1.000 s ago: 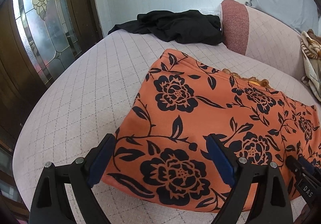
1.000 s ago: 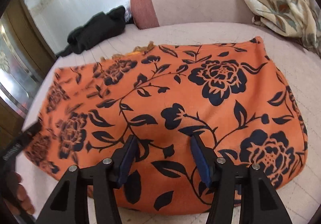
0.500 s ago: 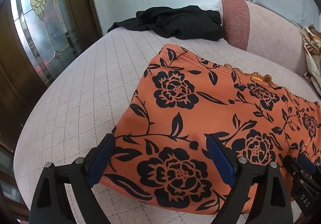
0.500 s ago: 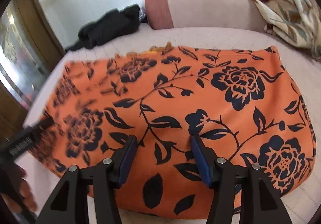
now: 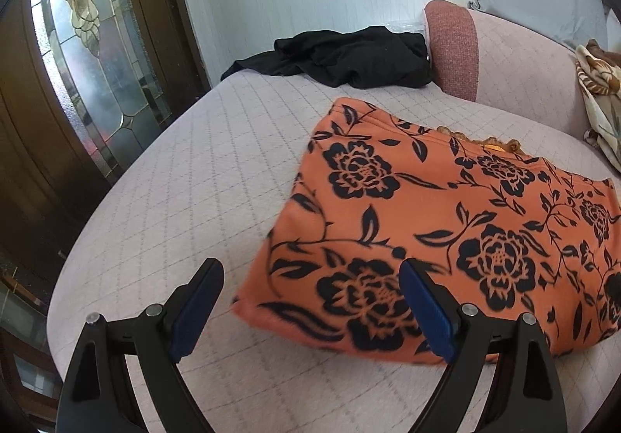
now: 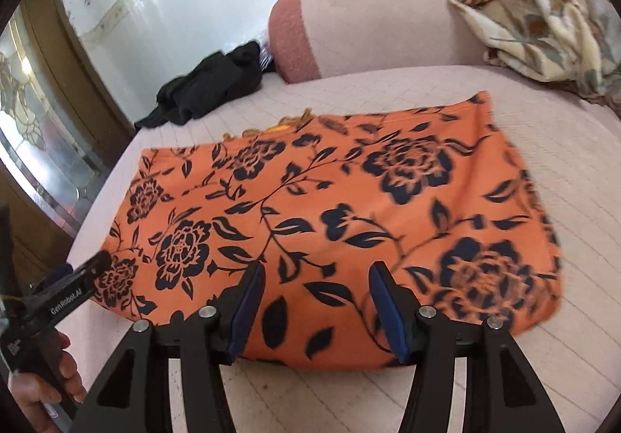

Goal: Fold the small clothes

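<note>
The orange black-flowered folded cloth [image 5: 446,223] lay lengthwise along the pink quilted cushion's [image 5: 186,177] near edge; both grippers' [image 5: 310,310] [image 6: 314,307] jaws stood apart, apparently (motion blur) gripping nothing.

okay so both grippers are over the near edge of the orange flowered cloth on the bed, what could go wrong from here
1. Both the left gripper and right gripper are open and above the orange cloth; closing now may catch only the top layer, so the fold opens up.
2. The cloth's near edge sits close to the bed's edge; a pull toward the person could slide it off.
3. The two grippers are close together and might bump.
</note>
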`<state>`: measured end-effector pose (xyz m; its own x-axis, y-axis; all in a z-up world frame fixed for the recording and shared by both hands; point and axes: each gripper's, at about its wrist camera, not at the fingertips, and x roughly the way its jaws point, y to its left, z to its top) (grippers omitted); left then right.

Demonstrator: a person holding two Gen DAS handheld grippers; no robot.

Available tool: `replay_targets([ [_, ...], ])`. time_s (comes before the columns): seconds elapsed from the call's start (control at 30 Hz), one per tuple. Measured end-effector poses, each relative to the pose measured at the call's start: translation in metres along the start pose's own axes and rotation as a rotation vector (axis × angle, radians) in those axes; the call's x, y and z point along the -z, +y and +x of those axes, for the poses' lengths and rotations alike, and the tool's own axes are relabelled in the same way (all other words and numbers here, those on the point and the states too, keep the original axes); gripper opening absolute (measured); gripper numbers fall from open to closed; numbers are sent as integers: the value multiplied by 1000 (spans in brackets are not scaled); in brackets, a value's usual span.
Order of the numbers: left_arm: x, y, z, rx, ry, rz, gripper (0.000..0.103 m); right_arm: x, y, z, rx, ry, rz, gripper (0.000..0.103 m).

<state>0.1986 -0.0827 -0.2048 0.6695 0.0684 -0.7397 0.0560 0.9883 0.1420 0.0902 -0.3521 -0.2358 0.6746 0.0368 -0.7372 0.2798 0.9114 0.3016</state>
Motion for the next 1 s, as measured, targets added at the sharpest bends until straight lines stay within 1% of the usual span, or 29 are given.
replay_targets([
  [0.07, 4, 4, -6, 5, 3, -8, 92, 0, -5, -10, 7, -14, 12, 60],
  [0.17, 17, 11, -14, 40, 25, -29, 92, 3, -13, -22, 0, -19, 43, 60],
  [0.23, 28, 15, -15, 69, 58, -48, 92, 8, -23, -29, -27, -7, 103, 60],
  [0.3, 45, 22, -14, 83, 111, -80, 92, 16, -32, -36, -49, 5, 158, 60],
  [0.4, 62, 27, -10, 120, 148, -118, 92, 25, -40, -42, -71, 24, 212, 60],
  [0.43, 67, 28, -6, 121, 161, -123, 92, 28, -42, -42, -79, 35, 227, 60],
  [0.47, 68, 28, 2, 137, 215, -147, 92, 30, -44, -41, -88, 48, 242, 60],
  [0.5, 67, 29, 7, 193, 247, -186, 92, 33, -46, -39, -100, 64, 263, 60],
  [0.57, 59, 34, 5, 309, 216, -264, 92, 38, -53, -32, -127, 94, 324, 61],
  [0.6, 53, 34, 7, 358, 214, -282, 92, 40, -60, -25, -155, 118, 377, 62],
  [0.63, 51, 34, 10, 391, 223, -294, 92, 42, -65, -21, -179, 133, 420, 63],
  [0.67, 48, 34, 19, 460, 254, -327, 92, 45, -72, -16, -212, 146, 475, 63],
  [0.7, 47, 34, 27, 509, 288, -364, 94, 48, -83, -9, -252, 160, 555, 64],
  [0.73, 45, 35, 34, 524, 302, -407, 94, 51, -90, -5, -267, 165, 603, 65],
  [0.77, 43, 38, 37, 527, 283, -448, 95, 53, -97, -2, -274, 165, 650, 66],
  [0.8, 40, 38, 38, 527, 274, -468, 95, 56, -106, 3, -287, 158, 709, 66],
  [0.87, 36, 36, 44, 537, 269, -489, 96, 58, -117, 6, -324, 137, 780, 66],
  [1.0, 25, 36, 59, 557, 225, -542, 96, 54, -126, 11, -330, 97, 824, 66],
])
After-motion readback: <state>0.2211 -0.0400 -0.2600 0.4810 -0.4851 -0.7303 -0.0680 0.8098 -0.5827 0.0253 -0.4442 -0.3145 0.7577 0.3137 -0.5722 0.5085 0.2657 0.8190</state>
